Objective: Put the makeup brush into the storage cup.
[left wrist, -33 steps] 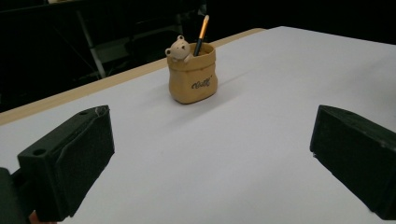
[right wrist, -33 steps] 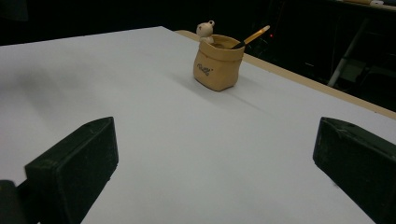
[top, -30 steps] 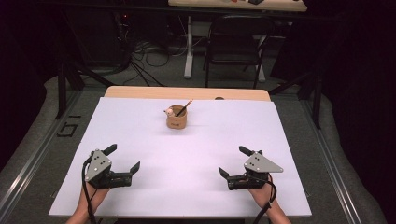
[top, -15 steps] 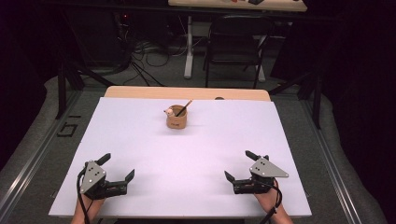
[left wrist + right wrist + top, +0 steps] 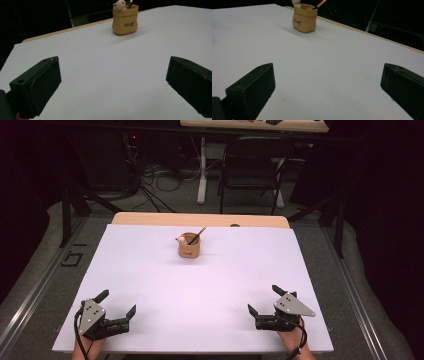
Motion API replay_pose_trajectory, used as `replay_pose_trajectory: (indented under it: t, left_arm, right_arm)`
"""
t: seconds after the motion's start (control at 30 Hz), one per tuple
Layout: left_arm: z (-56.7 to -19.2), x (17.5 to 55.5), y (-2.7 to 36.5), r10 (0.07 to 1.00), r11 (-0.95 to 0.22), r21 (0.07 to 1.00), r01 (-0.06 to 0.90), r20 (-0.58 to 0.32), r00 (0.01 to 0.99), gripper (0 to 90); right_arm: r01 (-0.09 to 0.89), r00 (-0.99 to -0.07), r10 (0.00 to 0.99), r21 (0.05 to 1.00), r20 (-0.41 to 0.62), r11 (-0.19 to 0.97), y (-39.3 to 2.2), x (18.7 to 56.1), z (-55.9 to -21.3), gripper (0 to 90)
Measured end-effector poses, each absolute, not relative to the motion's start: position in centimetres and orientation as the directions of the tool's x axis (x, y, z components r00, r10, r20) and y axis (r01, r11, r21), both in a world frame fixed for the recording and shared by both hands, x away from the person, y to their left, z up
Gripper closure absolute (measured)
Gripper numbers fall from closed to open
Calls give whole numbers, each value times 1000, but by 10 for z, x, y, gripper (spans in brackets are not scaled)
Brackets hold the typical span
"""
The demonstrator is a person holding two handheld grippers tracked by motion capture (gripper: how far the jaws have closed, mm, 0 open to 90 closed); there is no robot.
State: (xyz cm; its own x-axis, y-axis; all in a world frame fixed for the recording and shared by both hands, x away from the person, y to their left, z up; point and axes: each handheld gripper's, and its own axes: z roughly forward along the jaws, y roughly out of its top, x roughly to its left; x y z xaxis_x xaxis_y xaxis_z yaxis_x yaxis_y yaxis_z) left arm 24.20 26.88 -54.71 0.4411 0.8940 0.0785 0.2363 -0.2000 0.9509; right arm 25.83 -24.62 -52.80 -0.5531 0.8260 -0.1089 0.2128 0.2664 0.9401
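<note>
Resting low at the near corners of the white table [image 5: 210, 285], the left gripper [image 5: 116, 309] and right gripper [image 5: 264, 301] both have jaws spread wide, empty. Well beyond them stands the tan pen holder [image 5: 189, 247], with a pencil [image 5: 197, 235] and a small bear figure [image 5: 181, 239].

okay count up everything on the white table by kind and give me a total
Pen holder: 1
Pencil standing in it: 1
Small bear figure on its rim: 1
Hand-held grippers, left hand-held gripper and right hand-held gripper, both open: 2
Total: 5
</note>
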Motion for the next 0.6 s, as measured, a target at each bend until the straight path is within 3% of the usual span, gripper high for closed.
replay_pose_trajectory:
  t: [0.6]
  left_arm:
    - [-551, 246, 280, 913, -181, 951, 251, 68, 402, 1]
  right_arm:
    - [208, -552, 825, 937, -123, 279, -249, 253, -526, 0]
